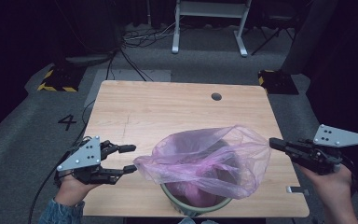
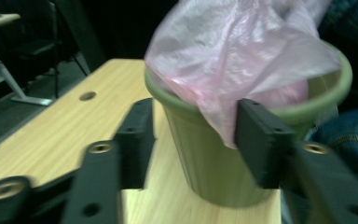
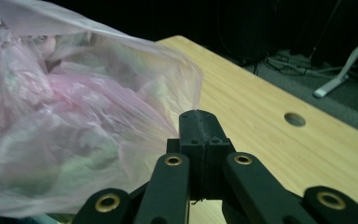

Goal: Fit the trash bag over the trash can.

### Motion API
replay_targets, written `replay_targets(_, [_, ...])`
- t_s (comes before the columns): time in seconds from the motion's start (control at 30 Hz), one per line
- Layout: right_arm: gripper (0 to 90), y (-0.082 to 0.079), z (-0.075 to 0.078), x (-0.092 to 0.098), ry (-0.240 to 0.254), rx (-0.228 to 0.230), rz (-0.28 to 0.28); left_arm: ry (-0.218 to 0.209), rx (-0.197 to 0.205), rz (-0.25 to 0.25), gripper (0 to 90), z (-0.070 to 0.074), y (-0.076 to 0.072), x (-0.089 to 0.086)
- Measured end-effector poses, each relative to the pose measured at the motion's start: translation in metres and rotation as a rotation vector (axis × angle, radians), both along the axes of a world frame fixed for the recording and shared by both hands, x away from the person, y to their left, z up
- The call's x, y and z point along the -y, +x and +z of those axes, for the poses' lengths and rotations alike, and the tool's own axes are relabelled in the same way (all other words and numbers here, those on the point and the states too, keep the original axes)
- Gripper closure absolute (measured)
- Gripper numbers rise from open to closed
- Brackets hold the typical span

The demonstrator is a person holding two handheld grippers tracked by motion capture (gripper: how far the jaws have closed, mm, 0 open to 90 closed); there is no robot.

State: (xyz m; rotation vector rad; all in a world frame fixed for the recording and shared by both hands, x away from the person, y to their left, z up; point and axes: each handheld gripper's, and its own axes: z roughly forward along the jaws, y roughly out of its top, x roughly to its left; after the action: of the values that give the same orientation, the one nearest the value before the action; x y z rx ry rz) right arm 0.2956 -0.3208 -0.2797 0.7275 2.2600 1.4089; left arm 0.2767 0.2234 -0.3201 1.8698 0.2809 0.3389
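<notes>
A green plastic pot stands near the front edge of the wooden table, with a thin pink plastic bag billowing out of it. My right gripper is shut, pinching the bag's right edge and holding it out sideways; in the right gripper view the film runs to the closed tips of that gripper. My left gripper is open beside the bag's left corner. In the left gripper view the open gripper frames the pot, and the bag hangs over its rim against one jaw.
A round cable hole sits near the table's far edge. A small metal piece lies at the front right corner. Beyond the table are a white desk frame, floor cables and two yellow-striped bases.
</notes>
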Motion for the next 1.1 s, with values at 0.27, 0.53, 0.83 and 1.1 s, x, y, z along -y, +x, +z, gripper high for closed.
replay_targets(0.27, [88.5,-0.006,0.005,-0.013,0.004,0.033,0.045,-0.072,0.012,-0.009,36.5,0.036,-0.007,0.014])
replay_targets(0.53, [87.3,-0.008,0.009,-0.026,-0.003,0.059,0.099,0.032,-0.018,0.105,58.6,0.049,0.009,0.047])
replay_targets(0.83, [57.2,-0.003,0.004,-0.028,-0.041,0.109,0.089,0.054,-0.039,0.133,83.2,0.032,0.020,0.048])
replay_targets(1.1, [38.5,0.026,-0.007,-0.032,0.008,-0.017,0.053,0.096,-0.059,0.197,84.0,0.006,0.029,0.040])
